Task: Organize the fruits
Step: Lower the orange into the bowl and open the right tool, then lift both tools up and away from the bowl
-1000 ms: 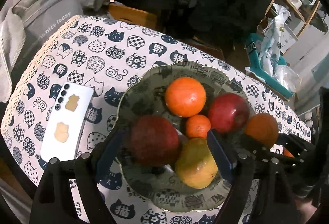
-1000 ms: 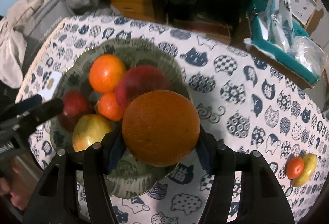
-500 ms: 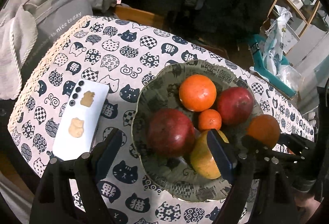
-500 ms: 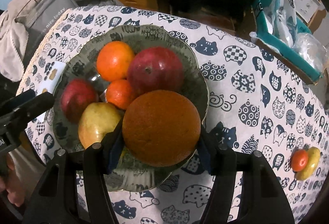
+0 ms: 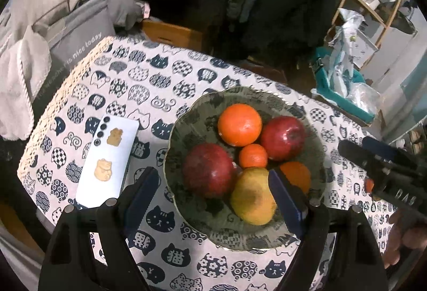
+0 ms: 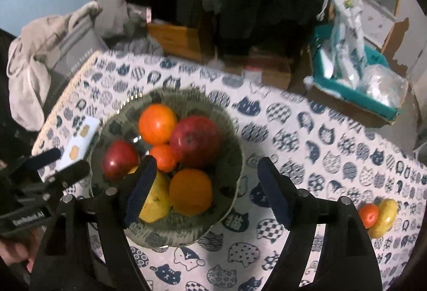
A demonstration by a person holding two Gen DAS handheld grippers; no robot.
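A dark patterned bowl (image 5: 317,157) (image 6: 232,141) on the cat-print tablecloth holds two oranges, two red apples, a small tangerine and a yellow pear (image 5: 253,200). The large orange (image 6: 190,191) (image 5: 296,173) lies at the bowl's near side. My right gripper (image 6: 205,189) is open and empty above it, raised off the bowl. My left gripper (image 5: 210,195) is open and empty over the bowl's near-left rim. A small tangerine (image 6: 368,215) and a yellow fruit (image 6: 384,216) lie on the cloth at the right.
A white phone (image 5: 106,163) lies left of the bowl. A grey bag with clothes (image 5: 61,32) hangs past the table's left edge. A teal box with plastic bags (image 6: 355,77) stands beyond the far right edge.
My right gripper opened and let the large orange go into the bowl, then drew back. My left gripper pulled back and up from the bowl.
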